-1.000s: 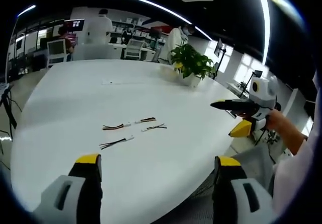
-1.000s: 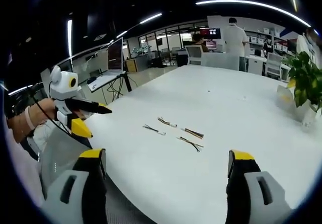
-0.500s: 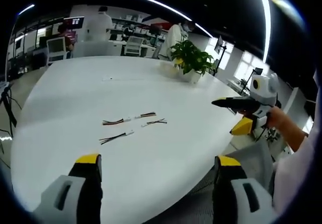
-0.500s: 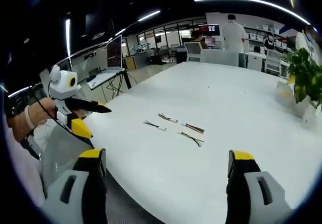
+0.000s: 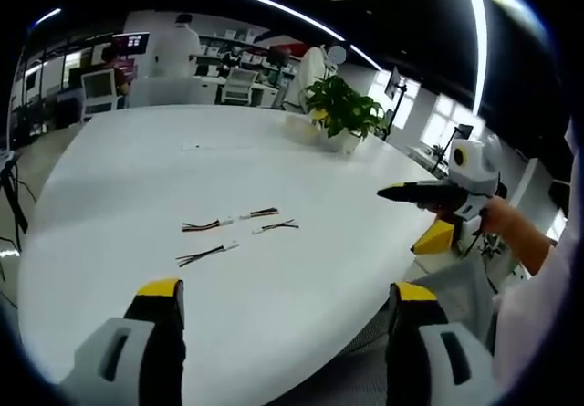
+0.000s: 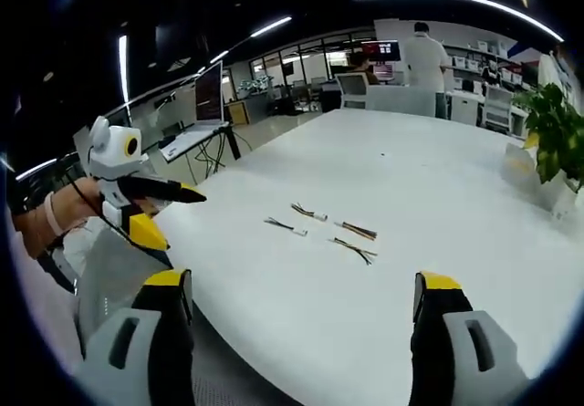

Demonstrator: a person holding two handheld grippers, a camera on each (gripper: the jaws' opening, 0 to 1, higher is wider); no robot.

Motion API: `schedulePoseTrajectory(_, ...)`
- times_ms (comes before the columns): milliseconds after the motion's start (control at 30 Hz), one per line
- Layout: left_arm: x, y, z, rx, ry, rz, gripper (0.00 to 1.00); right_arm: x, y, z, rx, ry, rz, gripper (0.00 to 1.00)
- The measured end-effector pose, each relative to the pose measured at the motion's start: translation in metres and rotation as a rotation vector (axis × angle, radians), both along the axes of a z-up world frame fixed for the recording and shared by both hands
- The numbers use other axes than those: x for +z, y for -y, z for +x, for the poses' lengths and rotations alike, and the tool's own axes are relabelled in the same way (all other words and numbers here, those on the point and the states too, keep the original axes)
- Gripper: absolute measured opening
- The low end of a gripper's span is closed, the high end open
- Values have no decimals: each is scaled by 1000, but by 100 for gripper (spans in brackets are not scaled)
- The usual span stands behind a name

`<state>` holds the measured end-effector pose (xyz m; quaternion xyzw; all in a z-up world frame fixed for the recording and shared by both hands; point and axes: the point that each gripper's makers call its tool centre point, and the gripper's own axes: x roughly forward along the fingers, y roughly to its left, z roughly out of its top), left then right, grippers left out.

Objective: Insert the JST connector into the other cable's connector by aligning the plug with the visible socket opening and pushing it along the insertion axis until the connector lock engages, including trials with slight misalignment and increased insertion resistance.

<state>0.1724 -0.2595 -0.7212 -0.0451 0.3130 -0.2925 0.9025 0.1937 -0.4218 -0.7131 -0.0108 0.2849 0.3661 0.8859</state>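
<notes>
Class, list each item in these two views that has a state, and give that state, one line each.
Left tool: open, empty, above the table edge.
Right tool: open, empty.
Four short cables: lying loose on the white table, all unmated.
Potted plant: upright.

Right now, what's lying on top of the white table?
On the white table lie four short wire leads with small connectors, loosely grouped and unplugged, plus a potted plant at the far edge. Whatever sits behind the plant is hidden. Both grippers hover short of the table, open.
</notes>
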Motion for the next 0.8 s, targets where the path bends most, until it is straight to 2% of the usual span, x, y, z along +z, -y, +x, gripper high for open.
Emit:
schedulePoseTrajectory(267,12,-10,10,13,39,54,91,7,6,10,-28,23,13,100)
schedulePoseTrajectory(567,12,-9,9,20,40,35,90,7,2,12,-2,29,5,100)
schedulePoseTrajectory(800,14,-8,13,9,51,55,90,8,-4,15,8,33,17,99)
